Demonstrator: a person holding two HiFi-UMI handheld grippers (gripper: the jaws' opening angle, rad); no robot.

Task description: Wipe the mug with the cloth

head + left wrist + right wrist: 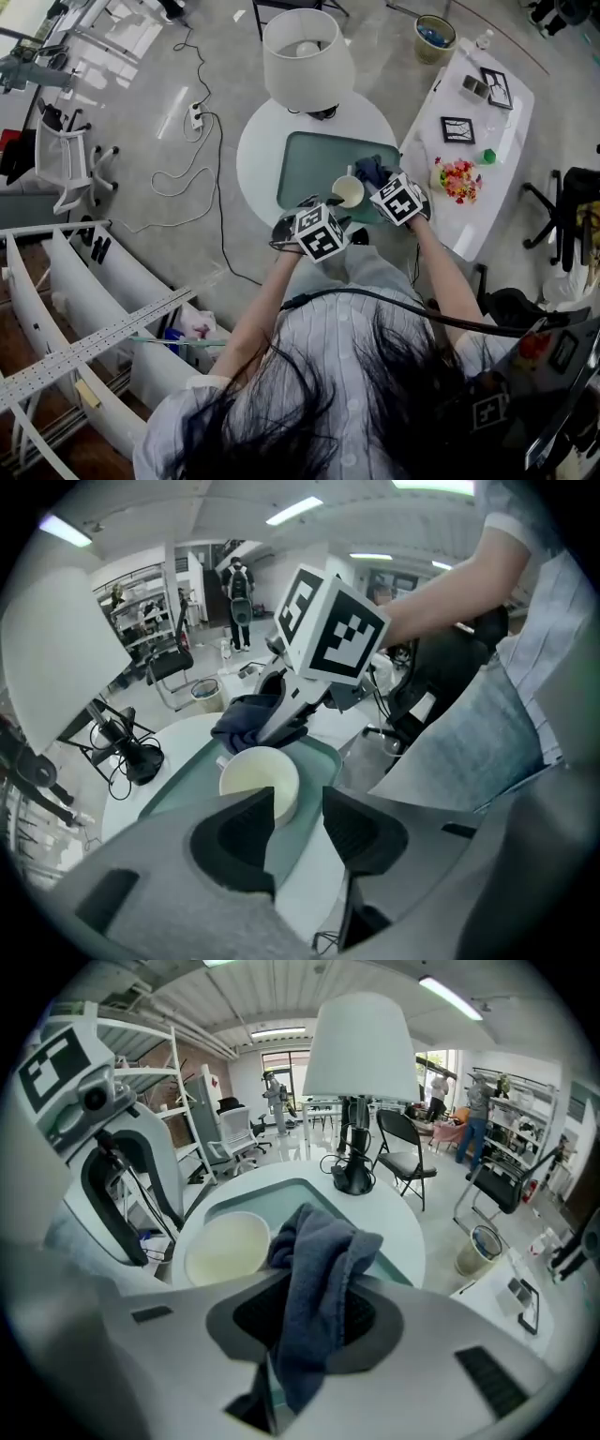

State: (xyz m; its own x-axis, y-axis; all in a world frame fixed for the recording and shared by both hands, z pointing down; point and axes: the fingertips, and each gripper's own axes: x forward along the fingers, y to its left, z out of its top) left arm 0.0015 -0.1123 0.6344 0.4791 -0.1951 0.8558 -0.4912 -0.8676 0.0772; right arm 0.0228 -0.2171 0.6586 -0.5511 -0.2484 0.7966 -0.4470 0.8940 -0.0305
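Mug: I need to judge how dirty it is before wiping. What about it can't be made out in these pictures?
Head view: the mug is too small to show stains.
Left gripper view: the left tongs cover its near lower wall.
Right gripper view: the cloth in the right tongs borders its rim; contact cannot be told.
Base: hidden in every view.
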